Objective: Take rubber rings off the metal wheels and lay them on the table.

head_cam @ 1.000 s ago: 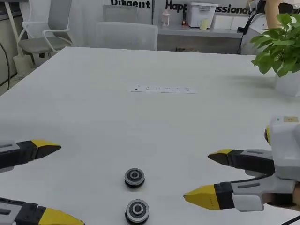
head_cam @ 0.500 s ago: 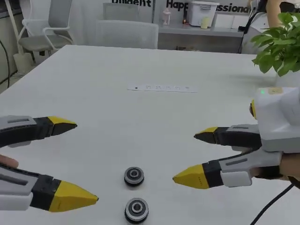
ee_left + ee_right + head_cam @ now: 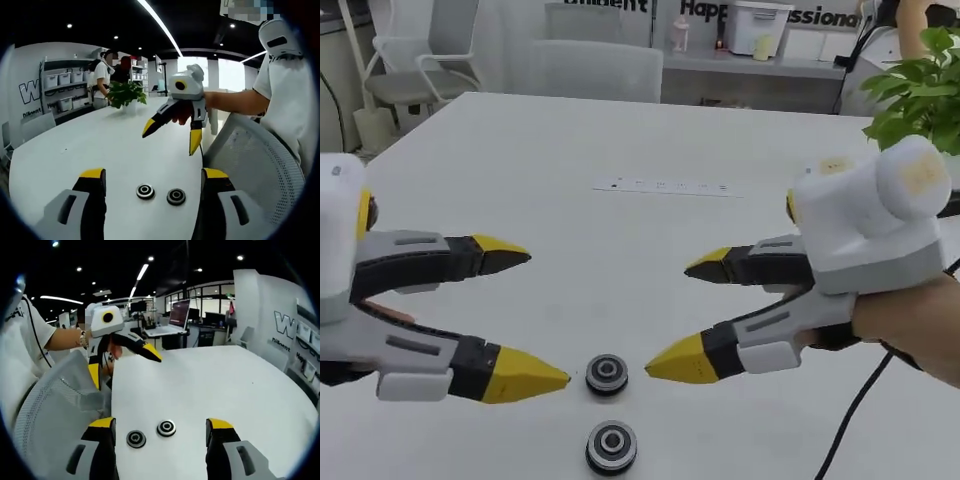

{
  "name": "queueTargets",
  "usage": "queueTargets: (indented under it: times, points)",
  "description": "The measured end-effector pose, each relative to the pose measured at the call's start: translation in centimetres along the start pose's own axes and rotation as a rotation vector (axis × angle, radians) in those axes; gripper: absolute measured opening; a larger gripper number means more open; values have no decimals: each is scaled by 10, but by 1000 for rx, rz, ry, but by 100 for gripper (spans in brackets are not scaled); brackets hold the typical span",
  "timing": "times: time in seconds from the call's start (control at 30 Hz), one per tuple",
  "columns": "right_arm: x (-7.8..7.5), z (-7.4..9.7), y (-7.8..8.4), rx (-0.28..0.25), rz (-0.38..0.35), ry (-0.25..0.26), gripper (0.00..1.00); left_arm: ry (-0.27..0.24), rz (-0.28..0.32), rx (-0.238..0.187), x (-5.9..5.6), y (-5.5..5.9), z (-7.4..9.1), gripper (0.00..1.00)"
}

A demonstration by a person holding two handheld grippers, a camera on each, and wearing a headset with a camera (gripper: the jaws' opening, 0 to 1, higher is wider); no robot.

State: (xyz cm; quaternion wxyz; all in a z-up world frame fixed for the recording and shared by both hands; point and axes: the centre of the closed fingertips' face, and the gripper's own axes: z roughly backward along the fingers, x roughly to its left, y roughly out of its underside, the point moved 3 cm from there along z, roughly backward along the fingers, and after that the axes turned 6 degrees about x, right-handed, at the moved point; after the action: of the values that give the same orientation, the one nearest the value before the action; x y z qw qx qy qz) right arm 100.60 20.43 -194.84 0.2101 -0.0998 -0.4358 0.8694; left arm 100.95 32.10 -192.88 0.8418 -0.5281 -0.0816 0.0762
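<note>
Jaws of the left gripper (image 3: 549, 316) and the right gripper (image 3: 666, 316) are standing wide open, holding nothing, either side of the far wheel (image 3: 607, 375).

White table (image 3: 620, 150), black-rimmed wheels (image 3: 607, 375), left claw (image 3: 545, 316), right claw (image 3: 668, 318) — yellow tips

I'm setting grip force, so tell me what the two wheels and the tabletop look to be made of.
Far wheel and near wheel: dull black outer band, likely rubber; silvery hub with a glint, likely metal. Table: smooth, matte white, with only soft shadows; perhaps laminate, though the look leaves it open.
</note>
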Motion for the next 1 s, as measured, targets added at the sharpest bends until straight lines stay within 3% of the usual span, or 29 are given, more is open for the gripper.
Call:
queueTargets:
  times: [0.33,0.6,0.87,1.0]
  points:
    - [8,-17,15,-8,-21,-47,67,4,-22,29,5,11,-19,64]
    - [9,-25,34,44,-26,-61,64,1,-8,38,5,19,-24,61]
    - [10,-21,37,42,-42,-61,65,8,19,36,1,24,-16,61]
    - [9,-12,35,28,-67,-54,69,-10,36,36,1,28,-5,73]
